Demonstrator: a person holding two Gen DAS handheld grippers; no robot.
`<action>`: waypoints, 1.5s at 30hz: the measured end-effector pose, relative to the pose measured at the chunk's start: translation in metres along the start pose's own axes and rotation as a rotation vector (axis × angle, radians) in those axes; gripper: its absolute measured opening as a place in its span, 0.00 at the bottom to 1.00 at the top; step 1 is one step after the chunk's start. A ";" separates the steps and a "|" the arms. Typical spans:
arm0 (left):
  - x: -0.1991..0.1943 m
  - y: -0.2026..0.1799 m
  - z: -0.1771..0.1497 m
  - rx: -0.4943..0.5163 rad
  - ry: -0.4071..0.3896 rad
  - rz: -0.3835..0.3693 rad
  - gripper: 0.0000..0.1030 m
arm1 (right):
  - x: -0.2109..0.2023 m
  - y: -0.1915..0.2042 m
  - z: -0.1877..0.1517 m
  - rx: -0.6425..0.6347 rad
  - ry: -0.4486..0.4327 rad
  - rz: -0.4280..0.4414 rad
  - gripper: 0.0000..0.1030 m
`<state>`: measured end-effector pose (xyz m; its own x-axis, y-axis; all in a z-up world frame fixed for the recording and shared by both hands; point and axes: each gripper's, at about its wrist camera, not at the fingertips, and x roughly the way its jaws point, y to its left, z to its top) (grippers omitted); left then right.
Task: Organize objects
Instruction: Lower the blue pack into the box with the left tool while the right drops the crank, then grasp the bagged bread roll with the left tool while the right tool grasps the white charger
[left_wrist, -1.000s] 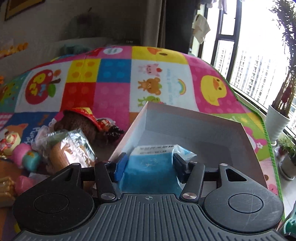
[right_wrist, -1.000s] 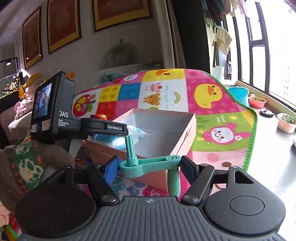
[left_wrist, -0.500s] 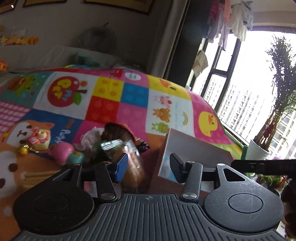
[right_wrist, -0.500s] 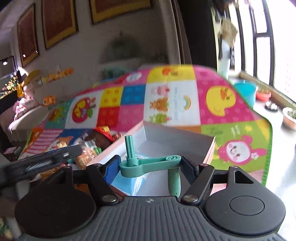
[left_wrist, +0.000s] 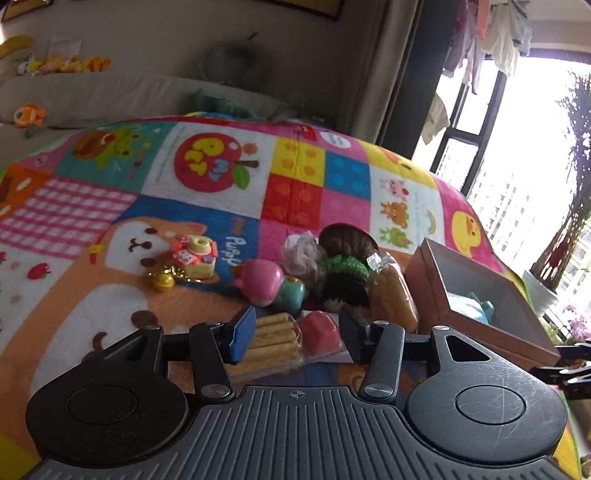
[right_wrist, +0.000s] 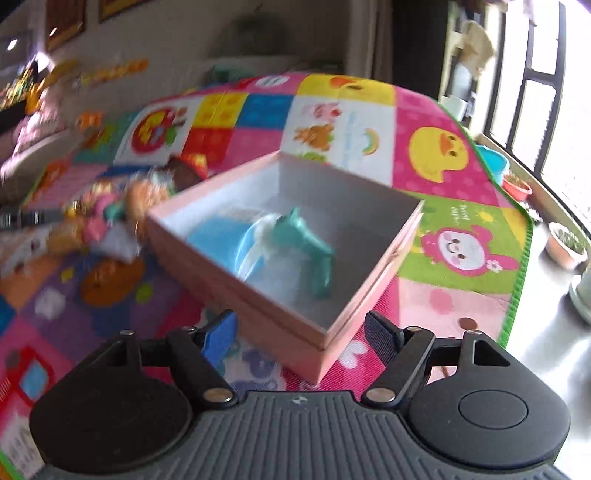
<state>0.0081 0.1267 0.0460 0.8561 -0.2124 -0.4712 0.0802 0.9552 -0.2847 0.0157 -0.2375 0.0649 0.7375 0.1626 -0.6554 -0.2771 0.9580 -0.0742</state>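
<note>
A pink cardboard box (right_wrist: 373, 258) stands open on the play mat; it also shows in the left wrist view (left_wrist: 436, 295). Inside lie a blue packet (right_wrist: 229, 243) and a teal crank handle (right_wrist: 310, 240). My right gripper (right_wrist: 301, 336) is open and empty, just in front of the box's near corner. My left gripper (left_wrist: 297, 332) is open and empty above a packet of biscuit sticks (left_wrist: 273, 339) and a pink block (left_wrist: 321, 332). A pile of toys and snacks lies beyond: a pink toy (left_wrist: 260, 282), a green knitted doll (left_wrist: 343, 280), a bread bag (left_wrist: 393, 299).
A yellow toy camera (left_wrist: 194, 256) with a gold bell (left_wrist: 162, 280) lies left on the mat (left_wrist: 295, 184). Potted plants (right_wrist: 567, 243) and a window stand to the right. A sofa with plush toys (left_wrist: 29, 114) lines the back wall.
My right gripper opened and let the teal handle drop into the box. My left gripper let go of the blue packet in the box and swung left over the snack pile.
</note>
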 end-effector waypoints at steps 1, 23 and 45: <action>0.000 0.000 0.002 -0.001 -0.001 -0.011 0.53 | 0.004 0.003 0.003 -0.018 -0.009 -0.029 0.74; 0.082 -0.032 0.030 -0.144 0.035 -0.013 0.53 | 0.008 0.032 -0.005 0.084 -0.112 0.092 0.81; -0.057 0.055 0.035 -0.239 -0.030 -0.306 0.37 | 0.053 0.164 0.054 -0.135 -0.036 0.304 0.81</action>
<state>-0.0185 0.1991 0.0868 0.8256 -0.4706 -0.3112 0.2159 0.7731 -0.5965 0.0424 -0.0593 0.0585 0.6295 0.4463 -0.6361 -0.5646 0.8251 0.0202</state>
